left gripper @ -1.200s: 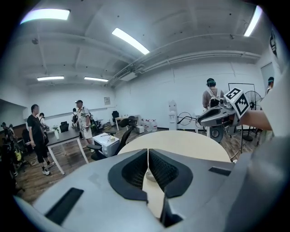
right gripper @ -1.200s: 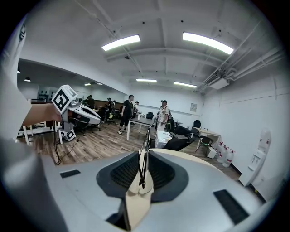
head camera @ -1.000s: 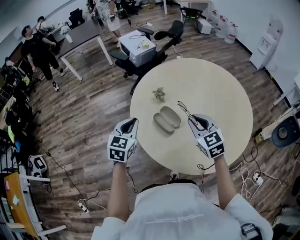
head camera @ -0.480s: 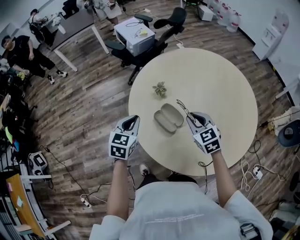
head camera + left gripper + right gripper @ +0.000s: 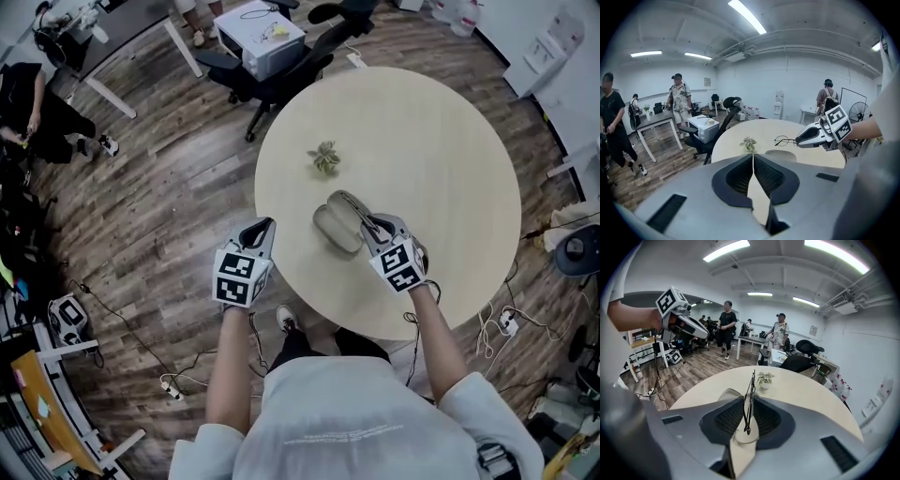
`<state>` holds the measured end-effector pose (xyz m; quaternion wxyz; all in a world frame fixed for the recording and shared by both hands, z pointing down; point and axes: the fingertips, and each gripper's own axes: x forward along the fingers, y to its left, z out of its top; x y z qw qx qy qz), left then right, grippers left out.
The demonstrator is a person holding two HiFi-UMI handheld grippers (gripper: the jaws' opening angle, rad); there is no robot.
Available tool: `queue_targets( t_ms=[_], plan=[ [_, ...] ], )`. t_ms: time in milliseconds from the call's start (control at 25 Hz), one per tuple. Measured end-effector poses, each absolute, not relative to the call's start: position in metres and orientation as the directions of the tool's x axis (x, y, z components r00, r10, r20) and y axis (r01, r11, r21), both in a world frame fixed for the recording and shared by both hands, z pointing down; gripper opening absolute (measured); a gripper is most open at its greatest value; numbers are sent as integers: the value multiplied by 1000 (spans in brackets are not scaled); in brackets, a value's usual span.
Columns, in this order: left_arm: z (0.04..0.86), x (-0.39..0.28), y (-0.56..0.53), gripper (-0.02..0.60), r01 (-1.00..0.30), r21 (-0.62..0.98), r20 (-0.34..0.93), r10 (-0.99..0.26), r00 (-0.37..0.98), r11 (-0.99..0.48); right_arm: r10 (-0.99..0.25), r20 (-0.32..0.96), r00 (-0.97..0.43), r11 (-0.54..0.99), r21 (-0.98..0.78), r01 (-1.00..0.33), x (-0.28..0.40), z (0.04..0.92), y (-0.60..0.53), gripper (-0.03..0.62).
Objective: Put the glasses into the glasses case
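The right gripper [image 5: 749, 404] has its 2 jaws clamped on the glasses [image 5: 751, 385], which stand edge-on between them, lifted clear of the round table [image 5: 450, 169]. The glasses hang over the glasses case [image 5: 336, 228] and are not in it. The case lies open on the tabletop, towards the person's side. A small potted plant [image 5: 325, 157] sits beyond the case, apart from it. The left gripper [image 5: 753, 161] is held out past the table's edge, over the wood floor [image 5: 169, 187], with its 2 jaws pressed together and nothing between them.
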<state>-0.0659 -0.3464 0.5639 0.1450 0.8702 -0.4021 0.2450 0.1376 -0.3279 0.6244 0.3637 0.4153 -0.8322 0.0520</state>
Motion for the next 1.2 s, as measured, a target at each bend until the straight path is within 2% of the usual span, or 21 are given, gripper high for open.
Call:
queue_targets(
  t_ms=[480,1000,1200],
  plan=[
    [602,-94,-331,17,-792,104,603,-595,531,-601,-527,760,-382,761,222,-609,108,709,-321,72],
    [620,-103,-315,17,-801,128,623,-581,524,-585,-486,814,-318,813,289,-505,103,745,-318,80],
    [625,-102,-309,17,-802,135,626,-578,524,-582,-448,818,-359,843,254,-474,102,746,-314,111]
  ],
)
